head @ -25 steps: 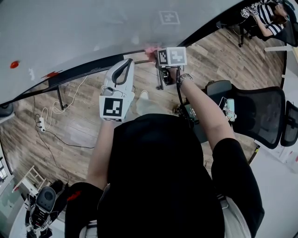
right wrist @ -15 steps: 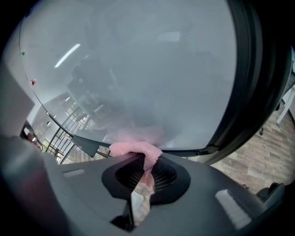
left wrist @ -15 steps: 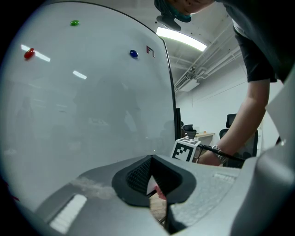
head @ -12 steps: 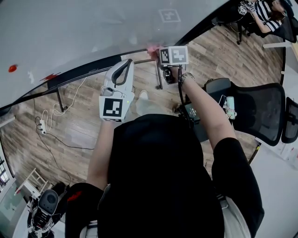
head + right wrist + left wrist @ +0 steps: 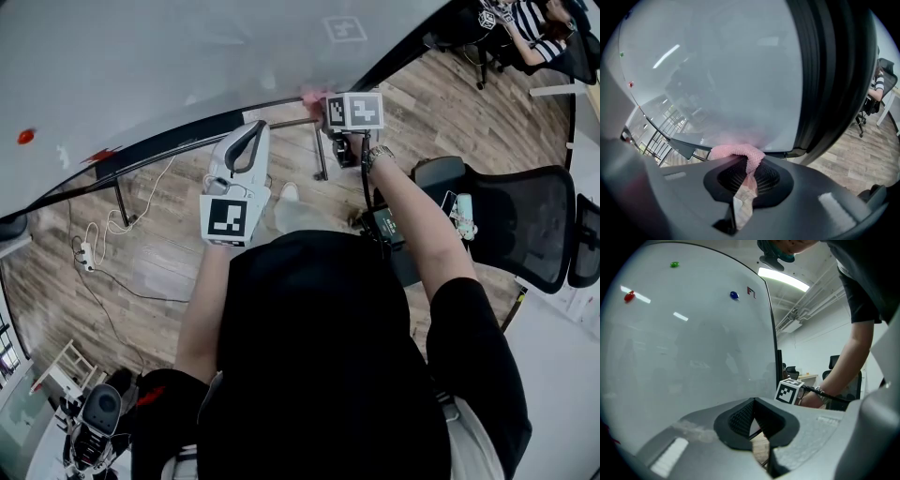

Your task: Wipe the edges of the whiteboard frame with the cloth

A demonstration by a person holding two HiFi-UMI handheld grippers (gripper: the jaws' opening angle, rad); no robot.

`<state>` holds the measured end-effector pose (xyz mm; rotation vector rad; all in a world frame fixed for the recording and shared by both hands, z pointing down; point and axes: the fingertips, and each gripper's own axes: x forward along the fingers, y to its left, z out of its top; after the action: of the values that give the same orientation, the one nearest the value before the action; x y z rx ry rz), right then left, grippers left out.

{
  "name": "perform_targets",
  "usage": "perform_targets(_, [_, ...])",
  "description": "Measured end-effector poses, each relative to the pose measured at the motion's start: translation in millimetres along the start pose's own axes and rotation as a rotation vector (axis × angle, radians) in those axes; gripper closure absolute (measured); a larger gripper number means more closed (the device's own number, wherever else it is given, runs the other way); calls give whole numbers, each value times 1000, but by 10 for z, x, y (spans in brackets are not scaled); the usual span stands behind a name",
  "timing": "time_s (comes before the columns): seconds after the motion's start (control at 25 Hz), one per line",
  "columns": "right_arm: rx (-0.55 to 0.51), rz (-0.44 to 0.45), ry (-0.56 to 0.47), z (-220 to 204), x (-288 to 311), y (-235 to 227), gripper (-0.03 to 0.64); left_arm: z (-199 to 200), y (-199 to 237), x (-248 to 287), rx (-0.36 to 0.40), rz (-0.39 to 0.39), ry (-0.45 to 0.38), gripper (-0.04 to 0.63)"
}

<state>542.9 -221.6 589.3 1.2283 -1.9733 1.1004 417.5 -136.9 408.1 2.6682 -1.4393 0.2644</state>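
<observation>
The right hand-held gripper (image 5: 749, 165) pinches the pink cloth (image 5: 739, 152) against the bottom edge of the whiteboard frame (image 5: 826, 70), near its lower right corner. Wiping looks under way, with the upright edge likely left. The left hand-held gripper (image 5: 753, 405) is pressed together, empty, and idle.

Office: whiteboard (image 5: 169, 66), mesh swivel chair (image 5: 525, 230), wood-plank floor (image 5: 150, 253).

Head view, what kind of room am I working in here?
Probably an office or meeting space: a large whiteboard, mesh office chairs on wood-look flooring, and someone seated in the far corner.
</observation>
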Motion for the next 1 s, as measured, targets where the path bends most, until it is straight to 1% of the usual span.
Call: perform_targets(1.0, [50, -61, -25, 14, -135, -362, 583, -19, -69, 61, 3, -22, 8, 594])
